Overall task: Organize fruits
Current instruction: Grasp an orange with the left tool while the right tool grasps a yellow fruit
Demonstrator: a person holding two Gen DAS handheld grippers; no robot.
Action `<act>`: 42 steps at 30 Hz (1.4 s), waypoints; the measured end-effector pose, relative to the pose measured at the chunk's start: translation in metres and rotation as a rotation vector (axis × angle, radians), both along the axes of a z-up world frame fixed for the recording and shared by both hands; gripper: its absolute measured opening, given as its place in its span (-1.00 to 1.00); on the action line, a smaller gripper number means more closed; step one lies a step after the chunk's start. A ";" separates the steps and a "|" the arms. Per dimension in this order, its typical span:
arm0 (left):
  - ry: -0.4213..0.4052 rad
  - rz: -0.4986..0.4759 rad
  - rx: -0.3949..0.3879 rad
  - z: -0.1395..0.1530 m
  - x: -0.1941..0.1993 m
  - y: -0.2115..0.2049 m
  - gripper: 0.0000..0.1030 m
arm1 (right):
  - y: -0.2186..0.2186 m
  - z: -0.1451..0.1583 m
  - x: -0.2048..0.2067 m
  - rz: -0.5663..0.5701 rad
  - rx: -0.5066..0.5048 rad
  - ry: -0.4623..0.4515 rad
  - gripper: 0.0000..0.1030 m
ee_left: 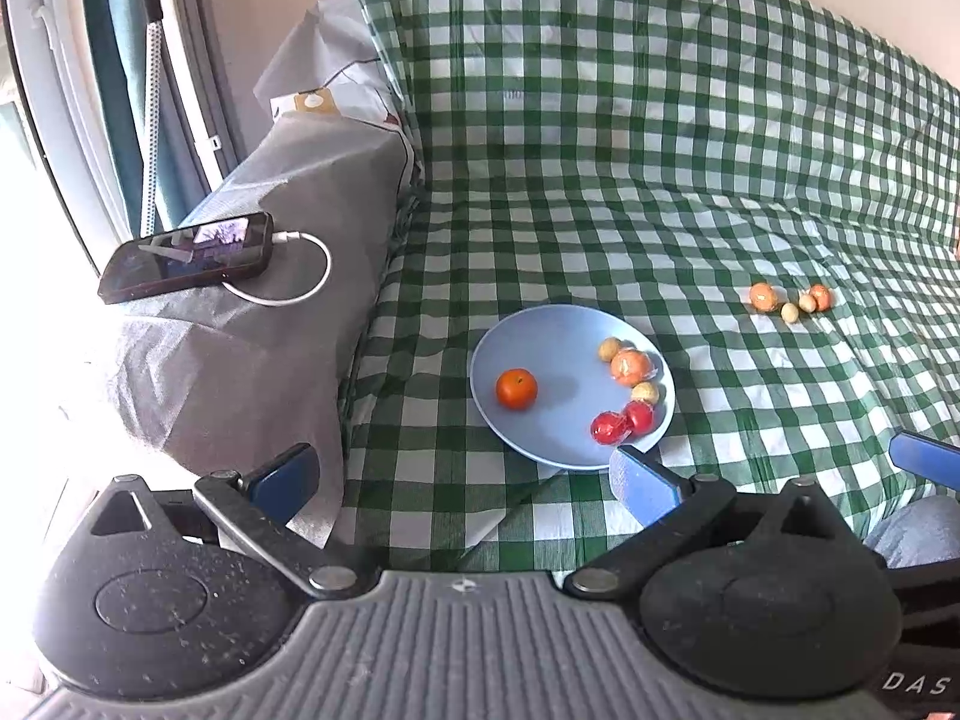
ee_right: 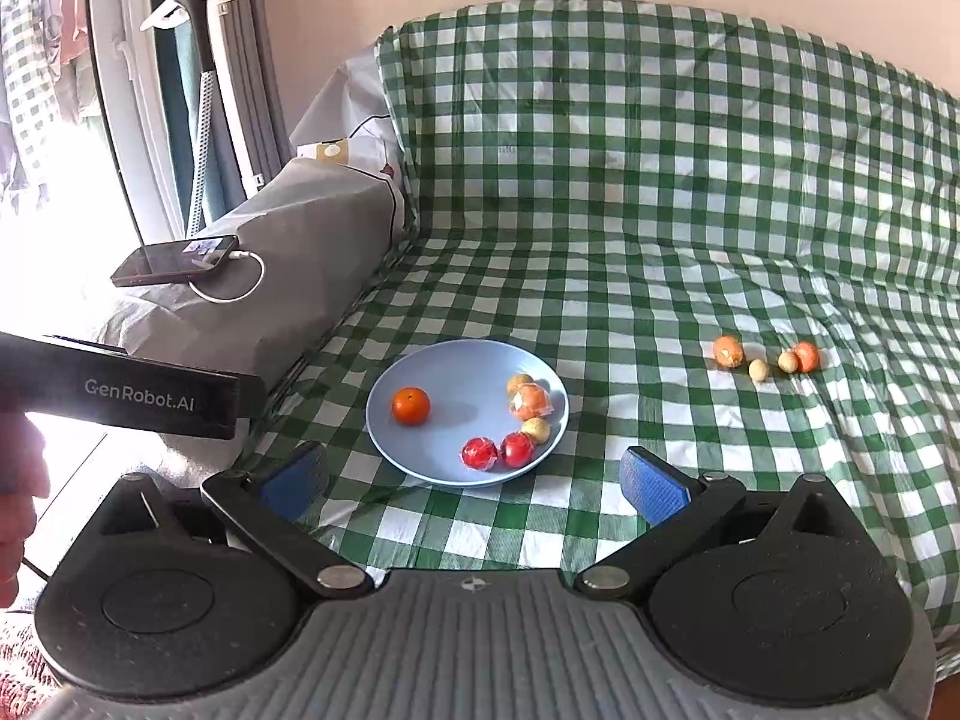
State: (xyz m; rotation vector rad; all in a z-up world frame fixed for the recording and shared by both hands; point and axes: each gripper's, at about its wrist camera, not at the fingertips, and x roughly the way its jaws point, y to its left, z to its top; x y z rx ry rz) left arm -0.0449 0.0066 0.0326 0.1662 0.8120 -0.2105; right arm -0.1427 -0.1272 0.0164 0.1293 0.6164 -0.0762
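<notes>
Both my grippers hang spread and empty over the near edge of the checked cloth [ee_right: 660, 252]: the left gripper [ee_left: 462, 474] short of the blue plate [ee_left: 540, 438], the right gripper [ee_right: 474, 480] just near of it.

The plate already carries an orange [ee_right: 411, 405], two red fruits in shiny wrap [ee_right: 480, 453], a wrapped orange-coloured one [ee_right: 529, 401] and two small pale round ones.

Four loose fruits [ee_right: 765, 357] lie in a row on the cloth, well apart to the right and farther off: two orange, two small pale ones between them.

I judge them all light and round, so they will roll on this soft, rumpled surface. The wrap looks slippery. I would close across the widest part, gently, from above, taking the small pale ones with extra care since they can squirt out.
</notes>
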 end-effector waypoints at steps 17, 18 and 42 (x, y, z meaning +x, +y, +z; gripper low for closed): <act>0.095 -0.064 0.055 -0.021 0.068 -0.088 0.99 | -0.111 -0.052 0.026 -0.371 0.046 -0.003 0.99; 0.095 -0.079 0.058 -0.023 0.075 -0.100 1.00 | -0.122 -0.057 0.030 -0.404 0.031 -0.001 0.99; 0.208 -0.299 0.035 -0.145 0.246 -0.399 0.99 | -0.365 -0.183 0.195 -0.616 -0.071 0.028 0.75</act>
